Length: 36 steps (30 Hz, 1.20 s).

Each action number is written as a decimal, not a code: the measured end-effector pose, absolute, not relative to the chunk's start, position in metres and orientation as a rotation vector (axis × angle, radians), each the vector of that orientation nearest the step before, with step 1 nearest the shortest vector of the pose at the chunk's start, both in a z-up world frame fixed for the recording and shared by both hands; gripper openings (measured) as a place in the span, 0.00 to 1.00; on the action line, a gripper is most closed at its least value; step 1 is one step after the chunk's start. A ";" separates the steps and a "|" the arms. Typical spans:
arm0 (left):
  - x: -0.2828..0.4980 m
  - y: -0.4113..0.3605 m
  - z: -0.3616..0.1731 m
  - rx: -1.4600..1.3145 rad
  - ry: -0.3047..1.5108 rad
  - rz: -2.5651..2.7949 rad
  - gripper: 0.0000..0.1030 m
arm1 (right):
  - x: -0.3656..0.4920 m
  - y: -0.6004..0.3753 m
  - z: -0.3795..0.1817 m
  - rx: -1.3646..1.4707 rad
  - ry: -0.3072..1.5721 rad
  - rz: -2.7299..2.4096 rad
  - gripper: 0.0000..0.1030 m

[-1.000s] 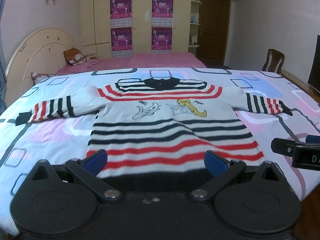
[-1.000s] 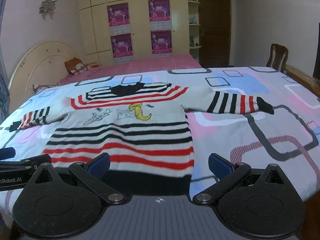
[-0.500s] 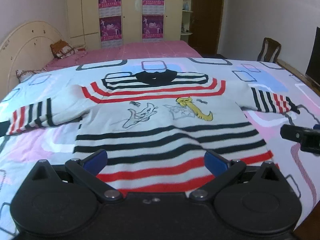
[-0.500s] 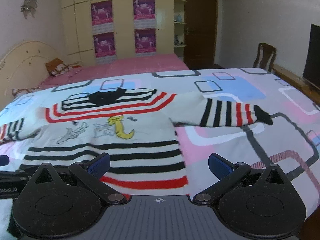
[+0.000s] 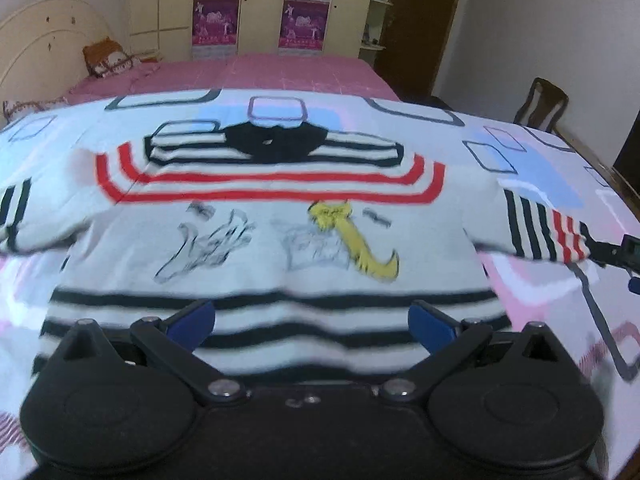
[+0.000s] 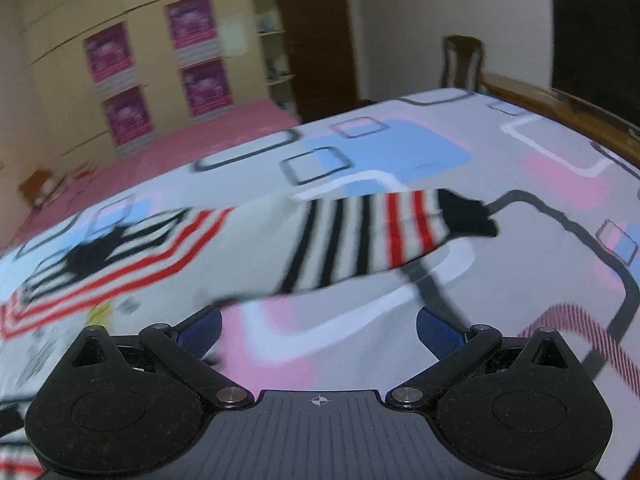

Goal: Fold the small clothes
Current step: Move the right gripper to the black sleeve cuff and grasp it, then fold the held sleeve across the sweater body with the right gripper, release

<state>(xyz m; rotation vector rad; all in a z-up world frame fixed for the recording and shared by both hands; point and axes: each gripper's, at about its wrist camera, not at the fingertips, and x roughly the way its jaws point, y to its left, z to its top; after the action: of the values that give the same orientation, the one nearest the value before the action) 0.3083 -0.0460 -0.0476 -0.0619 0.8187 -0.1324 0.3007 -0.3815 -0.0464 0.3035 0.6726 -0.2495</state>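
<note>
I had the sweater (image 5: 276,240) lying flat on the bed (image 6: 400,148), collar far and hem near, with both tools spread open and empty. My right tool (image 6: 318,330) pointed at the right sleeve (image 6: 372,236), which ran out rightward just beyond it. My left tool (image 5: 311,318) hovered over the striped body, nothing blocking either.

Right gripper (image 6: 318,330) jaws spread wide, nothing between blue pads (image 6: 434,332). Striped sweater (image 6: 132,256) flat on patterned bedspread (image 6: 540,168); sleeve (image 6: 368,236) with black cuff (image 6: 466,216) extends right, ahead of gripper. View blurred. Posters (image 6: 204,84) on wardrobe behind.
</note>
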 end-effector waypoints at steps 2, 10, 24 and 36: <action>0.326 -0.060 -0.052 -0.047 0.836 -0.119 1.00 | 0.318 -0.409 -0.054 0.328 0.670 -0.278 1.00; 0.369 -0.101 -0.059 -0.041 0.839 -0.089 0.95 | 0.361 -0.487 -0.089 0.476 0.681 -0.345 0.70; 0.391 -0.117 -0.057 -0.086 0.877 -0.098 0.95 | 0.373 -0.544 -0.131 0.720 0.664 -0.384 0.22; 0.398 -0.036 -0.063 -0.023 0.881 -0.040 0.82 | 0.393 -0.456 -0.068 0.433 0.572 -0.198 0.07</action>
<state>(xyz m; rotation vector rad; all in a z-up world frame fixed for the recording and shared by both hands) 0.3977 -0.0364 -0.0631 -0.0225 0.8810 -0.0396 0.3929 -0.4556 -0.0684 0.4328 0.5720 -0.1984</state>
